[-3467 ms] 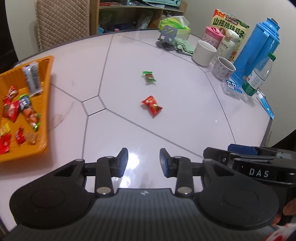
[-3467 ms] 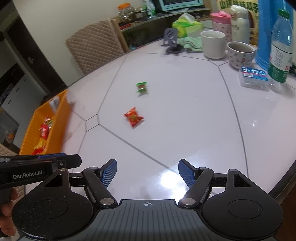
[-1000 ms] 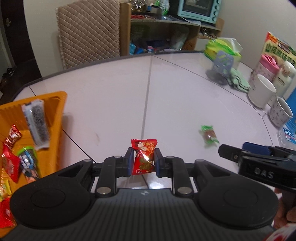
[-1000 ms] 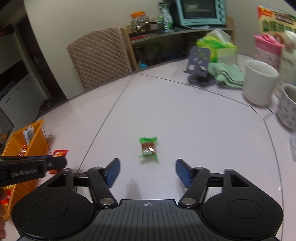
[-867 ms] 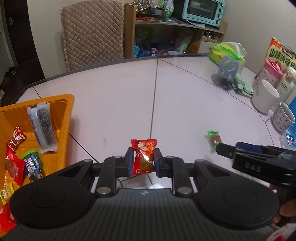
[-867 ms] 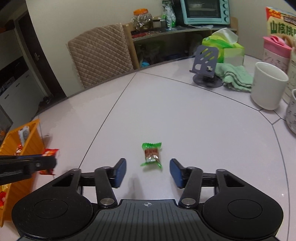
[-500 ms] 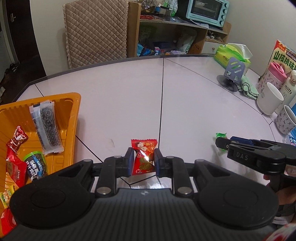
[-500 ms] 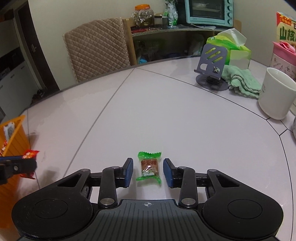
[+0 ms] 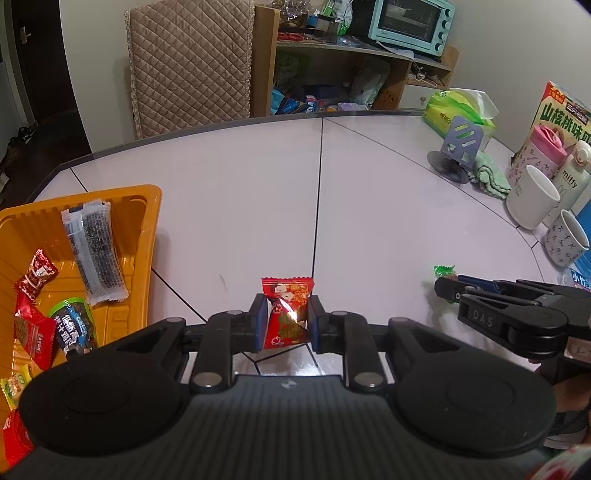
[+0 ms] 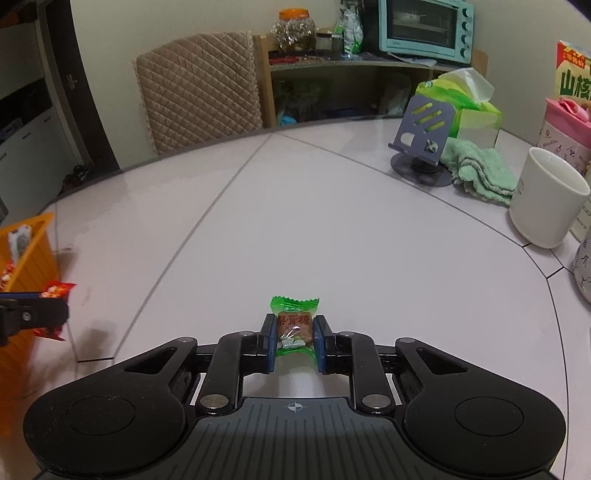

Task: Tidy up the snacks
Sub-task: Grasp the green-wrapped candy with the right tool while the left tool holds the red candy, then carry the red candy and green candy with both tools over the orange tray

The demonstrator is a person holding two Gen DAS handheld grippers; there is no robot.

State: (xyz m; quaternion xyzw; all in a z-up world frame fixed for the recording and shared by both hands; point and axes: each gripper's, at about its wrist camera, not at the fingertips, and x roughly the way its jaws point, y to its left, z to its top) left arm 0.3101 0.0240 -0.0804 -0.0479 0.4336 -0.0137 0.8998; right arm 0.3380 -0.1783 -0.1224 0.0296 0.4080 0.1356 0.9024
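My left gripper point(image 9: 285, 320) is shut on a red wrapped candy point(image 9: 286, 314) and holds it above the white table, to the right of the orange tray point(image 9: 146, 236). The tray holds several snacks, among them a long clear seaweed pack point(image 9: 94, 247). My right gripper point(image 10: 294, 338) is shut on a green wrapped candy point(image 10: 294, 325) low over the table. The right gripper also shows in the left wrist view point(image 9: 448, 286), with the green candy point(image 9: 444, 271) at its tip. The left gripper with its red candy point(image 10: 55, 291) shows at the left edge of the right wrist view, beside the tray point(image 10: 31, 258).
At the right of the table stand a white mug point(image 9: 530, 203), a patterned cup point(image 9: 565, 243), a phone stand point(image 10: 423, 136), a green cloth point(image 10: 476, 166) and a tissue pack point(image 10: 465, 99). A quilted chair point(image 9: 188, 62) and a shelf with a toaster oven point(image 9: 412, 24) stand behind.
My right gripper has shut on the green candy. My left gripper, still holding the red candy, has shifted slightly toward the tray.
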